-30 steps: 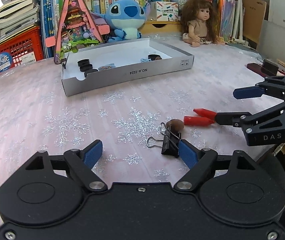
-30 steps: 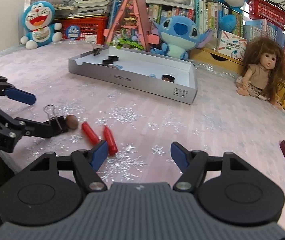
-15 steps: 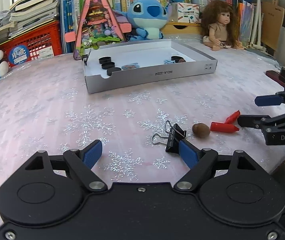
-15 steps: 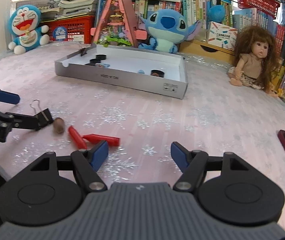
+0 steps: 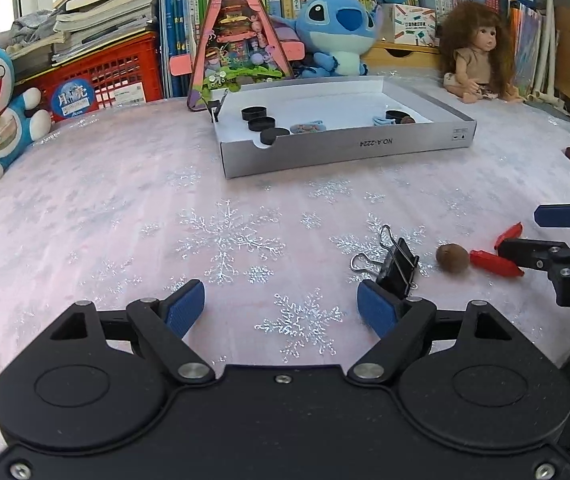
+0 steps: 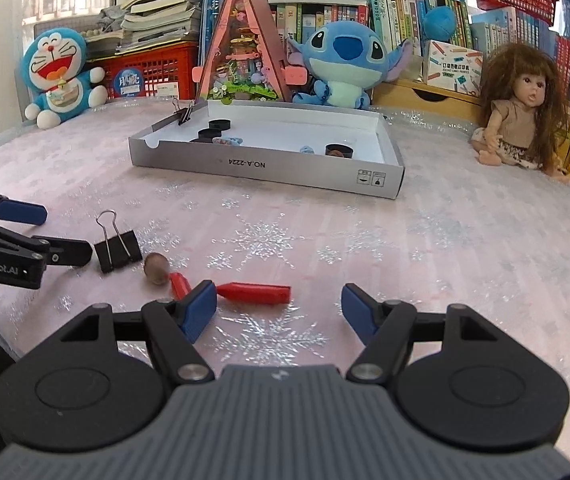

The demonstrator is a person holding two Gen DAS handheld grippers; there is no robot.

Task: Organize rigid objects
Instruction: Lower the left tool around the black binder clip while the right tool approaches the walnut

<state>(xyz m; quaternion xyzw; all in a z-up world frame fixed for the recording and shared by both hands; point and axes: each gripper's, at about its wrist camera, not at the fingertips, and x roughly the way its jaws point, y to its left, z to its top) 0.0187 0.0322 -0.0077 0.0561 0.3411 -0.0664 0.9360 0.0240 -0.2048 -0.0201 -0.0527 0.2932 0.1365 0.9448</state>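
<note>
Both tools out over the snowflake tablecloth [image 5: 125, 200], low and angled down at the loose items near my edge.

Left gripper [image 5: 281, 304]: jaws spread wide, nothing between them. The black binder clip [image 5: 399, 266] is lying just beyond its right-hand pad, close but, as far as I can tell, not pinched. I am lining up on it, I judge, because it is the nearest piece to that hand.

Right gripper [image 6: 279, 310]: jaws also spread, empty. The longer red piece [image 6: 255, 293] is lying across the cloth just past its left-hand pad; a second red piece [image 6: 180, 284] is angled beside it, partly hidden behind that pad. The brown nut-like ball [image 6: 157, 268] is sitting between the clip and the reds.

The grey cardboard tray [image 6: 269, 168] is well apart, toward the back of the table, already holding black caps [image 5: 261, 123] and a few small bits, so I take it as the destination. Four items not yet moved.
</note>
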